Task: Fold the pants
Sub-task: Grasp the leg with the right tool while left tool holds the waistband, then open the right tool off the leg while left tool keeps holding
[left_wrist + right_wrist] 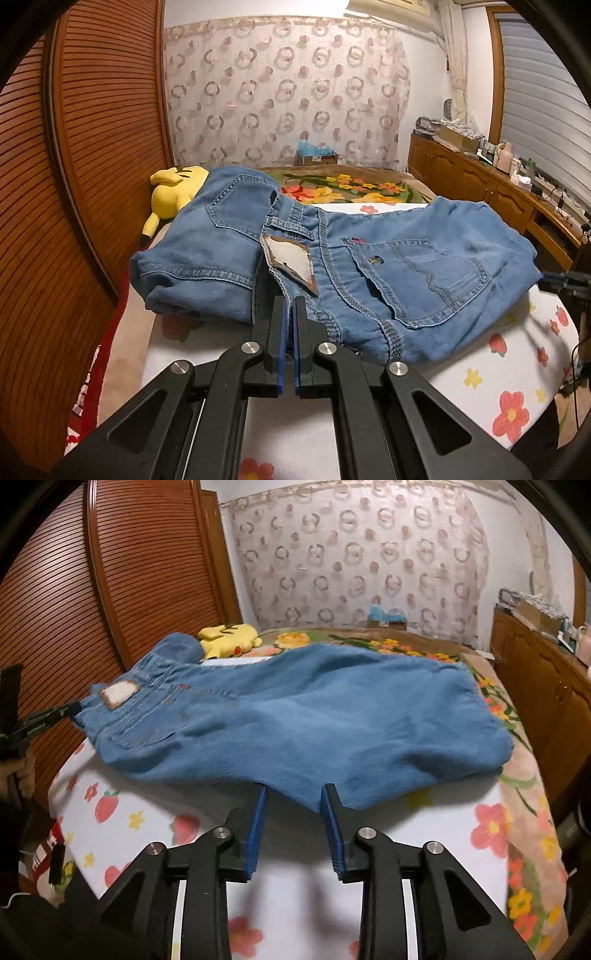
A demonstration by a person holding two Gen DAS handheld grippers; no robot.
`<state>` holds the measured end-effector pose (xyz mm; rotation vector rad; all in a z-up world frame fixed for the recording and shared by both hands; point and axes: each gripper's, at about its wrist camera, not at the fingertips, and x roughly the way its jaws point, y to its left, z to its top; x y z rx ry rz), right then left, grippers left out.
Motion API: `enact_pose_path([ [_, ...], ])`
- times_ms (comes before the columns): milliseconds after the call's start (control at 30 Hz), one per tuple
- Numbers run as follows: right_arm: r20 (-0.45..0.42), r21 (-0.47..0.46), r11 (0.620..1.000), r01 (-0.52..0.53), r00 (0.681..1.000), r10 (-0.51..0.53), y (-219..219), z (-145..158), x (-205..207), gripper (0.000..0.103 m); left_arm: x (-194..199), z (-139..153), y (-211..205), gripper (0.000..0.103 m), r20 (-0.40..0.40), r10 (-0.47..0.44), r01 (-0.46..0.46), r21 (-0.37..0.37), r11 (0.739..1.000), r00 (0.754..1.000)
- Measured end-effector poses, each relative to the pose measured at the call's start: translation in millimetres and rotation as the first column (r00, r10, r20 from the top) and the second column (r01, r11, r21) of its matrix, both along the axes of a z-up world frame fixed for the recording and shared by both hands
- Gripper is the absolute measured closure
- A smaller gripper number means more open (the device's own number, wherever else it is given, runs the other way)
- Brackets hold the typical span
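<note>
Light-blue denim pants (369, 266) lie folded on floral bed sheet (480, 369). Left gripper (290, 306) fingers clamp the waistband; right gripper (293, 794) fingers spread, fabric edge between.

Light blue denim pants (369, 266); white bedsheet (295, 834) with red, yellow flowers; yellow plush toy (177, 188); circle-patterned curtain (288, 92).

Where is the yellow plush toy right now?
The yellow plush toy lies on the bed against the slatted wooden wardrobe, just beyond the waistband end of the jeans; the right wrist view shows it upper left.
</note>
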<state>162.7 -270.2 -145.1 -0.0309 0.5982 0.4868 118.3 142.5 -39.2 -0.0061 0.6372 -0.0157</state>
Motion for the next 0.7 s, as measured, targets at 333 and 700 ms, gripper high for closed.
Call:
enact_pose_path([
  [333,-0.062,-0.045,0.997,-0.070,0.996,0.067,6,-10,9,0.070,1,1,0,0.099,0.000,0.000,0.000,-0.004,1.000,1.000],
  [700,-0.009,-0.026,0.998,-0.060,0.998,0.060,6,25,43,0.070,14,19,-5,0.099,0.028,-0.009,0.009,-0.012,1.000,1.000],
])
